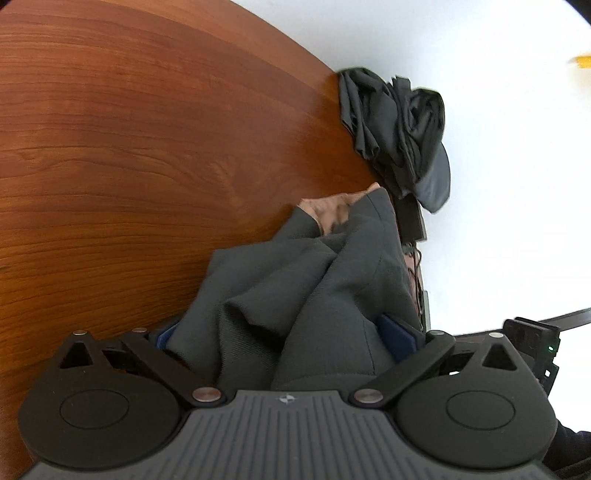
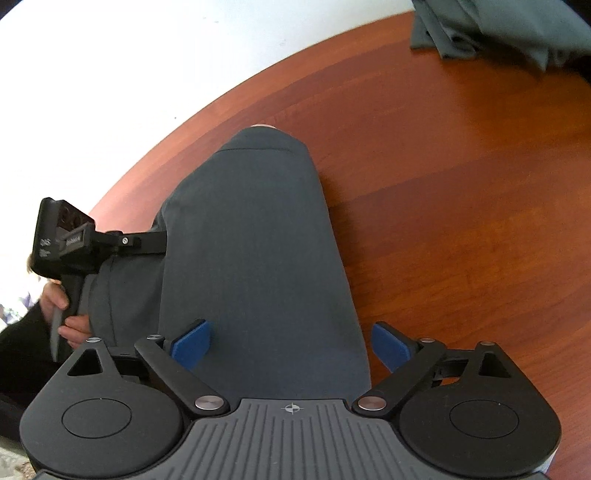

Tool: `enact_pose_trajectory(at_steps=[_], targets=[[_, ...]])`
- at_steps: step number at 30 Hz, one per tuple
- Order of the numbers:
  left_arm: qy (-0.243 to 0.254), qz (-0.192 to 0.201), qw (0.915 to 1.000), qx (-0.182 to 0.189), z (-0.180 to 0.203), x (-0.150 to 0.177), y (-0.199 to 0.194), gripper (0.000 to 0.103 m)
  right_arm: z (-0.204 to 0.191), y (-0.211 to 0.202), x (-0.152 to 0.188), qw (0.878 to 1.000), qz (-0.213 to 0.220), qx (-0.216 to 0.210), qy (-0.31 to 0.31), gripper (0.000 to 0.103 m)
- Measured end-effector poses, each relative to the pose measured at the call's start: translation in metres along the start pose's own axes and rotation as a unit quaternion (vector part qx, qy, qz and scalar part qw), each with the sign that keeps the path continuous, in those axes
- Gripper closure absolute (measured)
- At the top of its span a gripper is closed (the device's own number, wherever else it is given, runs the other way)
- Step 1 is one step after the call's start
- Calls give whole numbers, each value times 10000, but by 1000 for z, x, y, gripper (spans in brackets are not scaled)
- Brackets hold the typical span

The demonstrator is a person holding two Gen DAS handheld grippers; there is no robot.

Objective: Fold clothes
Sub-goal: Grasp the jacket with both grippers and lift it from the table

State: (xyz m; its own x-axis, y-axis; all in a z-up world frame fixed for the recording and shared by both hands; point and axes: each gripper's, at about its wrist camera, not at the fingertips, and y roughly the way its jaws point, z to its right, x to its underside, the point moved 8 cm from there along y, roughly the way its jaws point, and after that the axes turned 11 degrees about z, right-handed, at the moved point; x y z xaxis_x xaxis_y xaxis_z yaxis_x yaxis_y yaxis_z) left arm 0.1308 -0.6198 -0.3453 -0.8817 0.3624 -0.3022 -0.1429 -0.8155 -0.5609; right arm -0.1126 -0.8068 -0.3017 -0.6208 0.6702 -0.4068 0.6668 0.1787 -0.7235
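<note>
A dark grey garment [image 1: 314, 295] with a tan lining at its far end lies bunched between the blue pads of my left gripper [image 1: 284, 339]. The pads stand wide apart with the cloth between them. The same grey garment [image 2: 255, 258] runs flat and folded along the wooden table in the right wrist view. My right gripper [image 2: 291, 347] is open, its blue pads [image 2: 194, 347] on either side of the cloth. The left gripper's handle [image 2: 74, 240], held in a hand, shows at the left.
The reddish wooden table [image 1: 129, 147] has a curved edge against a white floor. A pile of black clothes [image 1: 399, 136] sits at the table's far edge; it also shows in the right wrist view [image 2: 498, 29] at the top right.
</note>
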Motion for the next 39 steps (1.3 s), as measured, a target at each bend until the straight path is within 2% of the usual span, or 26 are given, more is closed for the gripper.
enact_pose_trajectory(at_steps=[5,10,14,22,27,28,31,33,36,39], targets=[[123,-158,9998,76,8,1,10,0,16,-8,16,9976,43,-228,646,7],[236,-140,9996,66,12,3,14,0,24,-12,36,9918,176,-504,1163,6],[328,-125,9994,59,16,5,17,0,20,-3,40,9892,283,-641,1287,2],[536,-69,9985,-9,23,8,23,0,8,8,44,9848,511,-846,1430,0],[700,77,9973,-190,26,14,24,0,-5,15,45,9798,785,-714,1695,2],[706,99,9972,-234,26,14,24,0,-9,16,44,9793,827,-660,1725,3],[652,169,9969,-397,26,15,23,1,-18,16,43,9783,943,-431,1795,19],[643,232,9963,-524,26,15,20,4,-23,13,42,9780,969,-267,1827,35],[659,347,9947,-710,31,15,15,8,-33,6,37,9768,1046,-145,1865,45],[675,489,9931,-824,38,14,6,17,-46,-1,29,9763,1121,-144,1843,49]])
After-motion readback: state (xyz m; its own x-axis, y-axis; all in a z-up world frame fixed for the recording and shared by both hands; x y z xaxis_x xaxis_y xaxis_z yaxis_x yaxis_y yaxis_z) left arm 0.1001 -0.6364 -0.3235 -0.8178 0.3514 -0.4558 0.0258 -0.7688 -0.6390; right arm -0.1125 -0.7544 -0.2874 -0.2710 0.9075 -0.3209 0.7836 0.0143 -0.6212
